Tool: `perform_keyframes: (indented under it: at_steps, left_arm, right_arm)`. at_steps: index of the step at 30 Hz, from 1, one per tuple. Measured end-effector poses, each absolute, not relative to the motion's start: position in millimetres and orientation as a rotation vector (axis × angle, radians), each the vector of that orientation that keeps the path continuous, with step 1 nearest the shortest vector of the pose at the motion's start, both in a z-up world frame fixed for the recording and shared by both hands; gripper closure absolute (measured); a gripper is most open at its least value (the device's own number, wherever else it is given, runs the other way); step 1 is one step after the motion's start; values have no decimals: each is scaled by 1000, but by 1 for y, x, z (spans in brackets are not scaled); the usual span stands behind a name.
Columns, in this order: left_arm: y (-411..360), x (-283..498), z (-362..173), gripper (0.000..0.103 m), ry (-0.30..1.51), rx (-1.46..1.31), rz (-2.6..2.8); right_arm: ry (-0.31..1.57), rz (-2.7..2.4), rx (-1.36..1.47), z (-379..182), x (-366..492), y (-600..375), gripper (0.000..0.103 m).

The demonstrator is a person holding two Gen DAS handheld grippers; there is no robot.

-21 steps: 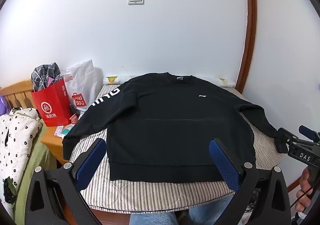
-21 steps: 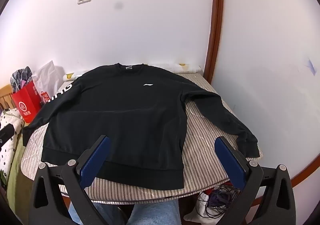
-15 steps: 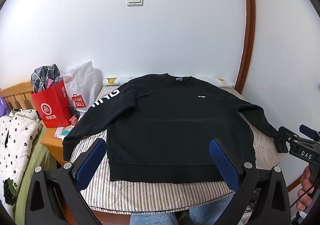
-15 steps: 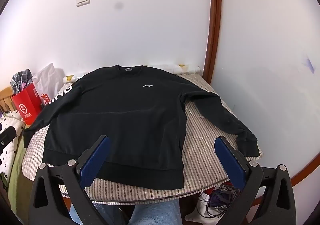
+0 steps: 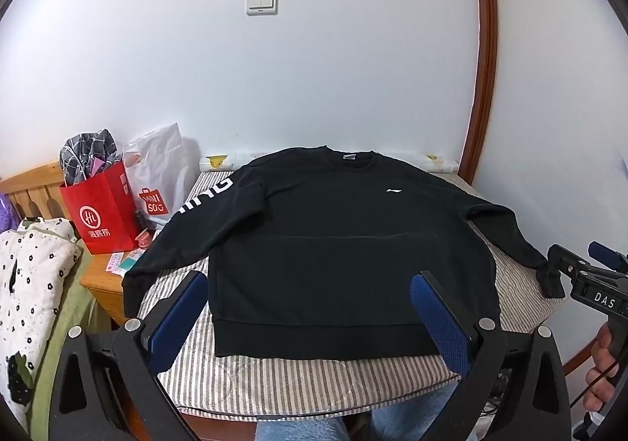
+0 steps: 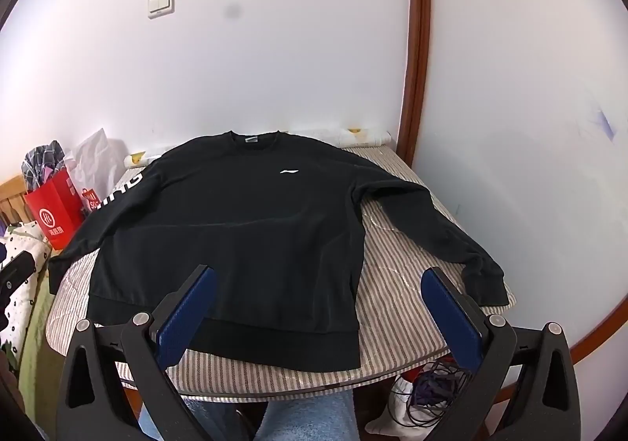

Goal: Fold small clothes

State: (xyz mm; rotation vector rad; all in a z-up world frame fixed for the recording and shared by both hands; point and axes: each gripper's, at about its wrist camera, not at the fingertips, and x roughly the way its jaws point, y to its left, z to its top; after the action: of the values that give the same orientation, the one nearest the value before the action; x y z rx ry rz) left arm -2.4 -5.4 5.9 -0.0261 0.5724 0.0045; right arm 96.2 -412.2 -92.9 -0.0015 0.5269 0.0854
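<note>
Red bag (image 5: 103,211) beside sweatshirt's (image 5: 337,244) left sleeve.

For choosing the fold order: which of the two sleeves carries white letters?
The left-side sleeve, lying toward the red bag, shows large white letters. The other sleeve is plain black.

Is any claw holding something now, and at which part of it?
Nothing is held. The left claw and right claw are both open above the black sweatshirt, not touching it.

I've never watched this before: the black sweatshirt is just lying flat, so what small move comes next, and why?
Probably the right gripper drops toward the right sleeve. The sweatshirt lies flat and unfolded on the striped pad, both grippers hang open above its hem, and sleeves usually fold in first.
</note>
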Motion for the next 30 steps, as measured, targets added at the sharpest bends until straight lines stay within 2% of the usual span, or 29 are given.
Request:
perform_keyframes:
  at_steps: [30]
  left_arm:
    - [-2,-3,7,0,569,-28,7]
  right_arm:
    - [518,99,-14,-95,94,-408,1]
